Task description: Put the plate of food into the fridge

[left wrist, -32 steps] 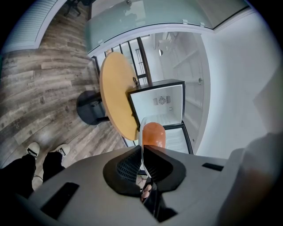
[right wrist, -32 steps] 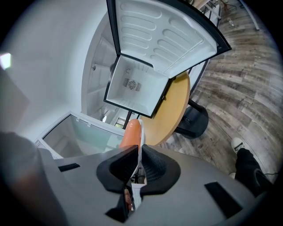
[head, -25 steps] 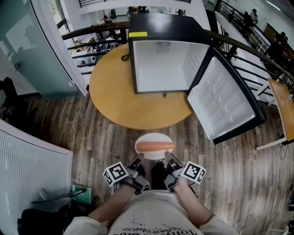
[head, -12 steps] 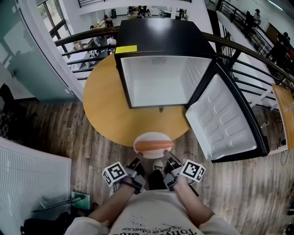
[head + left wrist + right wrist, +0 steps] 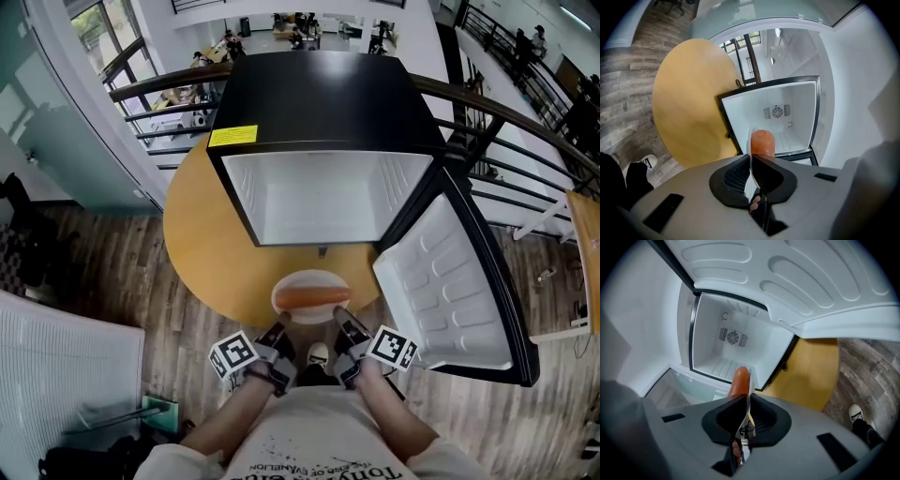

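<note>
Head view: plate [image 5: 309,280] bearing sausage [image 5: 312,299] — open fridge [image 5: 319,192] at 12 o'clock.
Left tongs [image 5: 281,324]: clamped on plate's rim.
Right tongs [image 5: 342,322]: clamped on the opposite rim.

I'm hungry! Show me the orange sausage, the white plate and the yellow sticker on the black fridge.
orange sausage [image 5: 312,299]: head view, its middle.
white oval plate [image 5: 309,277]: head view, far rim.
yellow sticker [image 5: 232,137]: head view, its centre.

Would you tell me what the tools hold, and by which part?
Both hold the plate by its rim: left tool at the near-left edge, right tool at the near-right edge.
</note>
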Motion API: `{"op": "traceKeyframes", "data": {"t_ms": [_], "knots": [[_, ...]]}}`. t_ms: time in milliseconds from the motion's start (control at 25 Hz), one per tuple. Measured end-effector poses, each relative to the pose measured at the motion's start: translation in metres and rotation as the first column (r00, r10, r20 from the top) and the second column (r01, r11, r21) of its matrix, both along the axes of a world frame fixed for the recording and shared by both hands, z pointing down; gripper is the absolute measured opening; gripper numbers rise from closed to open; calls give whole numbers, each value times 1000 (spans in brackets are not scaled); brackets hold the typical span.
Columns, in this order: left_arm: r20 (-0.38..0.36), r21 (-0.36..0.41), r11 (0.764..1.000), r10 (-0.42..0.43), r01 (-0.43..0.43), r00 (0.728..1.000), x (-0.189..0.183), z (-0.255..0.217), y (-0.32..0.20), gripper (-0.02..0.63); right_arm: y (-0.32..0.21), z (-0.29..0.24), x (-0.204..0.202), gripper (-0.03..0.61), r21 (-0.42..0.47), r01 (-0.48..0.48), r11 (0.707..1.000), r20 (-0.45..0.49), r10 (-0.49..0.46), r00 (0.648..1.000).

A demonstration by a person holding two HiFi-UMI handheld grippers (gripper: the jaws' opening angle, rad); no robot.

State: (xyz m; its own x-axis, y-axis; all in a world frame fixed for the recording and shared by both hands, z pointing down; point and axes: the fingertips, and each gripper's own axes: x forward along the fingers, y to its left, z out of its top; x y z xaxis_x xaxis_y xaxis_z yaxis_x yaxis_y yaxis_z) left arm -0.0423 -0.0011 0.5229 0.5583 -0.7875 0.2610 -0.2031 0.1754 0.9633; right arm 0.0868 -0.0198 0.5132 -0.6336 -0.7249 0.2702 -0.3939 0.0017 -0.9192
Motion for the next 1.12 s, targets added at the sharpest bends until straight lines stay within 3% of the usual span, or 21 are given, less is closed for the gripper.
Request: {"op": "traceKeyframes", "data": {"t_ms": [400, 1120], "knots": [[4, -4, 1000, -14, 14, 1000, 0, -3, -35, 32, -36, -3, 0, 43, 2, 6, 1000, 10, -6, 1000], [-10, -17, 996, 86, -86, 996, -20, -2, -74, 32, -62, -2, -19, 42, -14, -101, 995, -14, 101, 995]]}}
